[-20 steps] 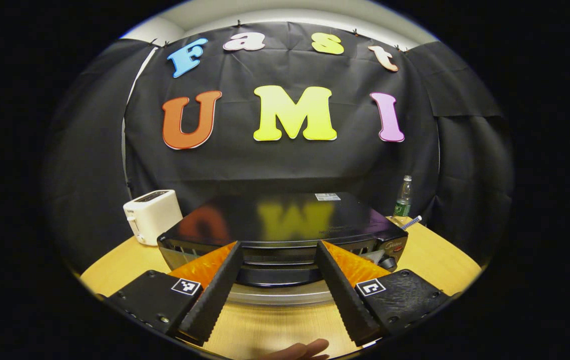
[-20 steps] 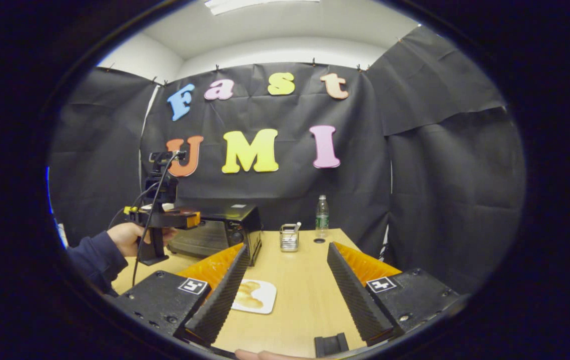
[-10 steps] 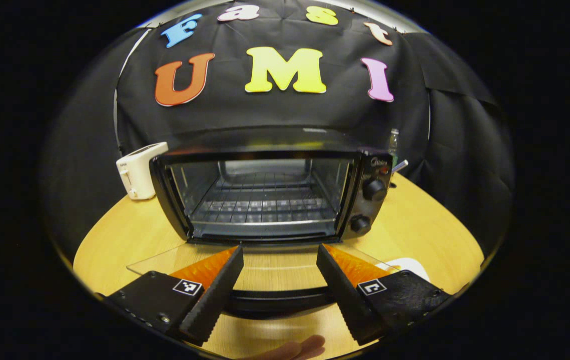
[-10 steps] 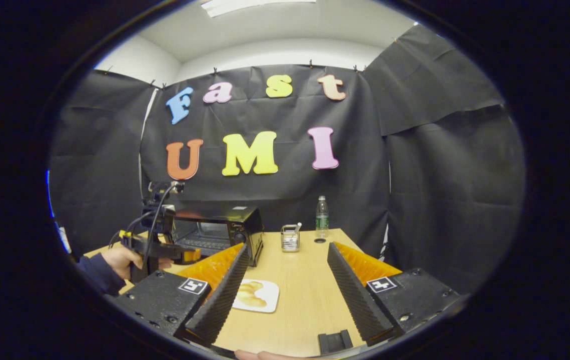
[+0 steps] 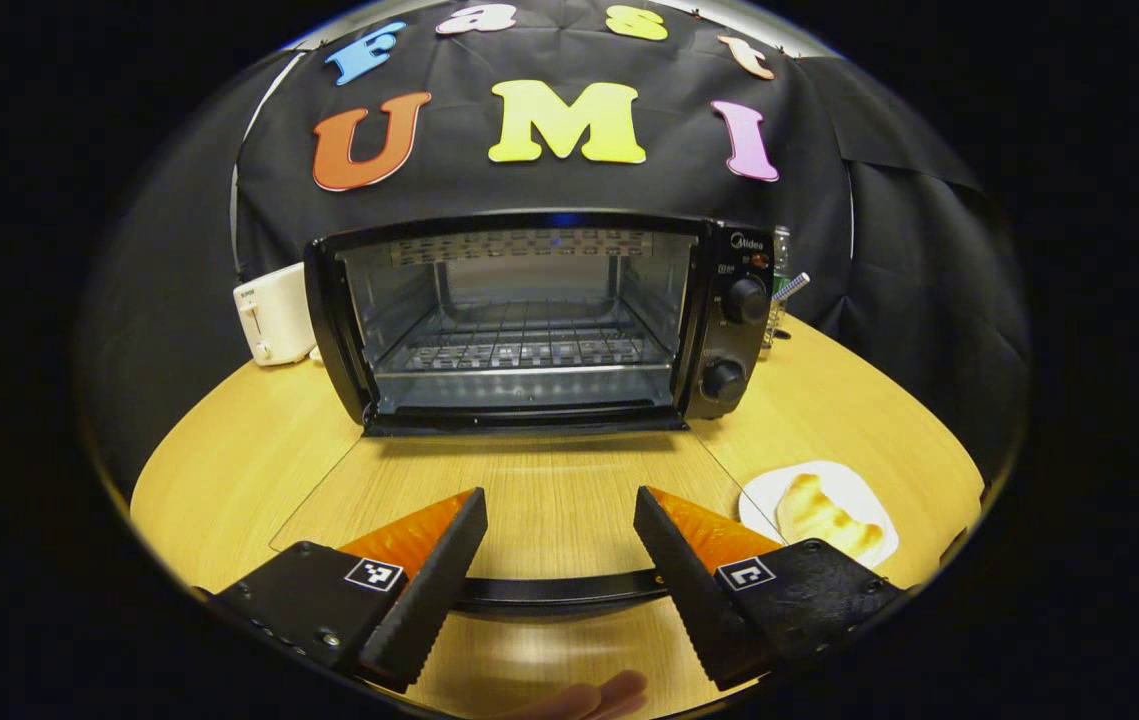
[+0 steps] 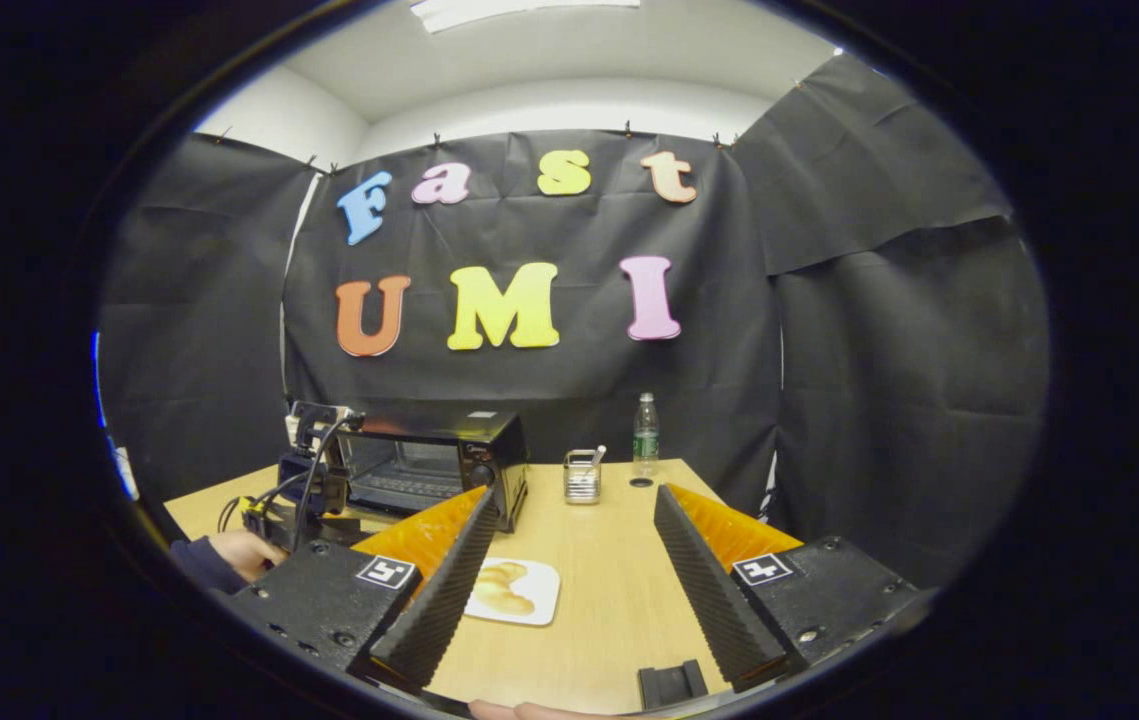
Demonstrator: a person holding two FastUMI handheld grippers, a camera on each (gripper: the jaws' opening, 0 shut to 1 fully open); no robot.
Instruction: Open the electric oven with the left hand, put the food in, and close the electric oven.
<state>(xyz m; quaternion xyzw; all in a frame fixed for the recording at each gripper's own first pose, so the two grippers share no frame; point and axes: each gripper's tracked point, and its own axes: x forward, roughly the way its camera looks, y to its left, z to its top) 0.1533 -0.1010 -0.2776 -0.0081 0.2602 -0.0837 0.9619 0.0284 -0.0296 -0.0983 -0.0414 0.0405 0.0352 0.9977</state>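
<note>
The black electric oven (image 5: 529, 310) stands open, and its wire rack (image 5: 519, 350) is bare. Its glass door (image 5: 529, 480) lies flat over the table, with the black door handle (image 5: 554, 592) running across between my left fingers. My left gripper (image 5: 559, 500) is open, low in front of the oven. A white plate with pale golden food (image 5: 819, 510) rests on the table to the right of the door. In the right gripper view, my right gripper (image 6: 574, 497) is open and holds nothing; the plate of food (image 6: 514, 590) lies just ahead by its left finger, the oven (image 6: 429, 460) farther left.
A white toaster (image 5: 269, 315) sits left of the oven. A plastic bottle (image 6: 644, 435) and a metal wire holder (image 6: 581, 475) stand at the back of the wooden table (image 6: 609, 560). A small black block (image 6: 664, 685) lies at the near edge. A hand (image 6: 239, 550) holds the left gripper.
The oven door swung from almost shut down to flat open. My left gripper dropped with the handle and stayed open. My right gripper barely moved.
</note>
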